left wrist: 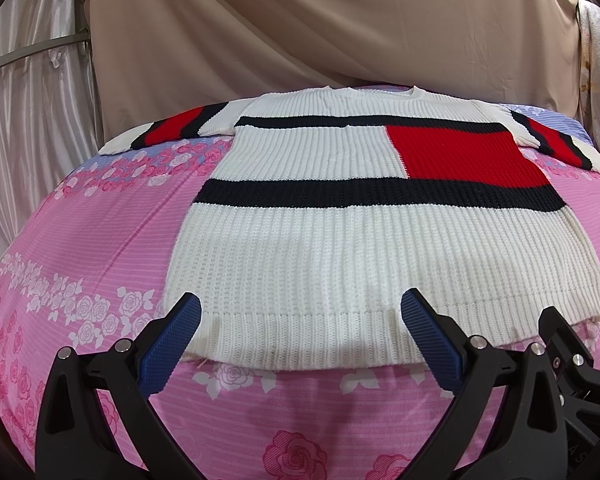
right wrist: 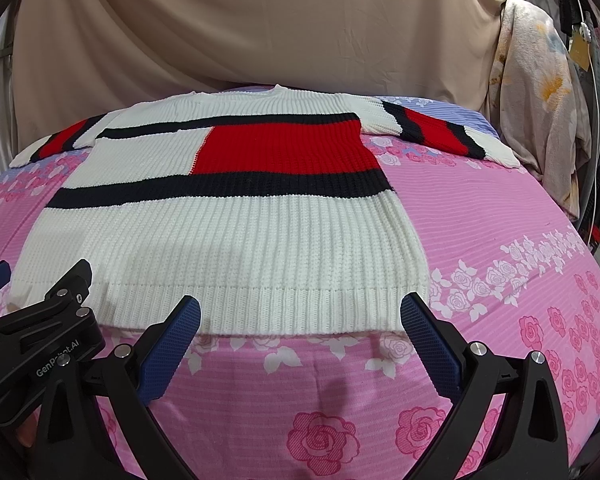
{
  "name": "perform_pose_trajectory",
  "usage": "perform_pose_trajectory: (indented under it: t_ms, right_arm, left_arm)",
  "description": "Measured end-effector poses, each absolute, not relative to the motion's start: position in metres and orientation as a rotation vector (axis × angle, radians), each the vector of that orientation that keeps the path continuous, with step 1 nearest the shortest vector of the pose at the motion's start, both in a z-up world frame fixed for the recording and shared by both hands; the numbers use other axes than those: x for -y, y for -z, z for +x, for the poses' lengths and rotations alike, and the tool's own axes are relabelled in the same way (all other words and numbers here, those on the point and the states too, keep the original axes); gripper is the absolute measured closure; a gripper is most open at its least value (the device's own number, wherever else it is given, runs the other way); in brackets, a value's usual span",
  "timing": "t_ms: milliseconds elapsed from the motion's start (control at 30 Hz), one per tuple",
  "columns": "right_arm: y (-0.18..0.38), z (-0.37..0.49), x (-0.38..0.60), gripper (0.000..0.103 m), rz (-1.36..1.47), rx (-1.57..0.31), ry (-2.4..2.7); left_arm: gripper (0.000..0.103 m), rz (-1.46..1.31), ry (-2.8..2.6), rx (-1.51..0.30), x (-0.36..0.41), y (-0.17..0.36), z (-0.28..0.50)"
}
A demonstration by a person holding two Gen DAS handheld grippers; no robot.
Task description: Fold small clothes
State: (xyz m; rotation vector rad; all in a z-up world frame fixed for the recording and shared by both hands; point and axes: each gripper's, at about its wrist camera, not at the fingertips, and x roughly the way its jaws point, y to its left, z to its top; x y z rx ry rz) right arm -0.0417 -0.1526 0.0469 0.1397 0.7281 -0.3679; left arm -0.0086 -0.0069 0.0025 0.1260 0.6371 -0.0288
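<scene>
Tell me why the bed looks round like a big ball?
Left wrist view: the fisheye lens bulges the pink rose-print bedsheet and bends the white ribbed knit sweater. Right wrist view: same bulge, black corners, soft shadow under the hem; both look sharp.

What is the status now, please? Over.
Left gripper open, right gripper open, both empty at the hem. Sweater flat on pink bedsheet, unfolded. Nothing in the way.
</scene>
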Motion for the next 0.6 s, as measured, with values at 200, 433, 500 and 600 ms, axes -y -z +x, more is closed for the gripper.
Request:
perform_pose_trajectory:
  t_ms: [200, 433, 500, 600]
  right_arm:
    - [-0.046, -0.038, 0.177, 0.005, 0.247, -0.769, 0.292]
    - [-0.065, -0.013, 0.334, 0.005, 0.327, -0.741, 0.469]
    - [-0.069, 0.001, 0.392, 0.005, 0.381, -0.739, 0.507]
    - [-0.063, 0.034, 0.489, 0.005, 0.495, -0.745, 0.579]
  left_arm:
    - [0.005, 0.078, 0.070, -0.687, -0.002, -0.001, 0.000]
    - [0.005, -0.051, 0.166, -0.691, -0.046, -0.028, 0.035]
    - [0.005, -0.081, 0.164, -0.670, -0.060, -0.040, 0.052]
    - [0.005, -0.110, 0.161, -0.629, -0.075, -0.052, 0.075]
